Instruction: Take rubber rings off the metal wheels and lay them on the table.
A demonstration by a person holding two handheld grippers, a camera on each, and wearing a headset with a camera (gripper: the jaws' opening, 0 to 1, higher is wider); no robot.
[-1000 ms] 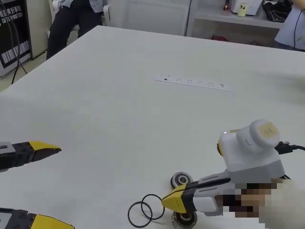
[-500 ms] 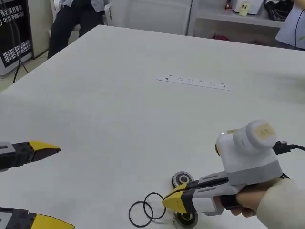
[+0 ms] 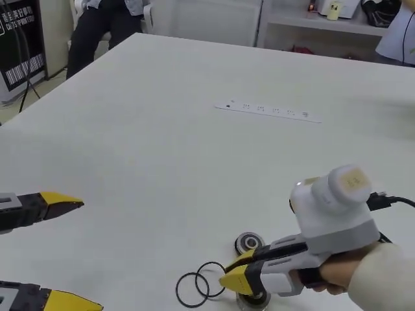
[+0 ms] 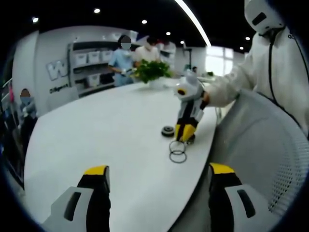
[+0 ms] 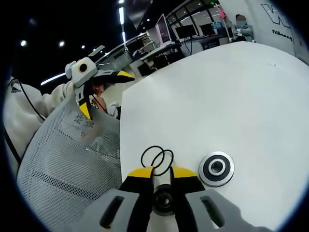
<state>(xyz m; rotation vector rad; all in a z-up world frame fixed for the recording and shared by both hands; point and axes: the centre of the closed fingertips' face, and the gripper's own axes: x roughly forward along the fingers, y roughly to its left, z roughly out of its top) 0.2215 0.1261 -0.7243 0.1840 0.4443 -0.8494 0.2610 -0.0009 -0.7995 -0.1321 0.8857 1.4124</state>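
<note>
Two loose black rubber rings lie overlapping on the white table; they also show at rings and rings. One metal wheel lies flat just beyond them, also seen as wheel and wheel. A second wheel sits between my right gripper's narrow jaws, which are shut on it; in the head view this wheel peeks from under that gripper. My left gripper hangs wide open at the left with nothing in it.
A white power strip lies further out on the table. The near table edge runs close to the rings, with a mesh chair beside it. People stand beyond the far side, and shelves line the back.
My right gripper has dipped a little and edged left over the near wheel. The rings, the other wheel and my left gripper have stayed put.
</note>
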